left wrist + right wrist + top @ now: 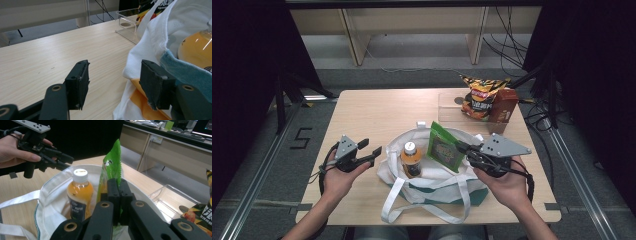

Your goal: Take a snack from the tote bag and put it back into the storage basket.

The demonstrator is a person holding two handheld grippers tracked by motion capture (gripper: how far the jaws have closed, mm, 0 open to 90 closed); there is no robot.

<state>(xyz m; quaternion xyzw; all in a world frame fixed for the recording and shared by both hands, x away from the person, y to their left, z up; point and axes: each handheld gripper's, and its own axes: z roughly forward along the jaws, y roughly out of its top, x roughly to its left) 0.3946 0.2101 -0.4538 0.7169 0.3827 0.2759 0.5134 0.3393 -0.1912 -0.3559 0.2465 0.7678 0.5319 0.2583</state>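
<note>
1. The right claw (460, 146) is sitting right of centre in the high view, its jaws clamped on the edge of a green pouch (445, 148).
2. In the right gripper view the same claw (117, 185) is pinching the pouch (112, 167), which is standing upright at the middle of the frame with its serrated top rising above the jaws.
3. The pouch is hanging over the open mouth of a white bag (432, 182) that is lying at the lower centre of the high view on the surface (377, 110).
4. An orange bottle (411, 159) with a white cap is standing upright inside the bag, just left of the pouch.
5. In the right gripper view the bottle (79, 195) is showing left of centre, close beside the pouch; whether the two are touching cannot be told.
6. The left claw (369, 152) is sitting at the left of the high view, its jaws apart and holding nothing, just beside the bag's left rim.
7. In the left gripper view that claw (113, 81) is pointing at the bag (155, 37), whose white cloth is filling the right side of the frame.
8. A chip packet (480, 96) and a brown box (502, 106) are standing at the upper right of the high view, by a clear tray (451, 107).
</note>
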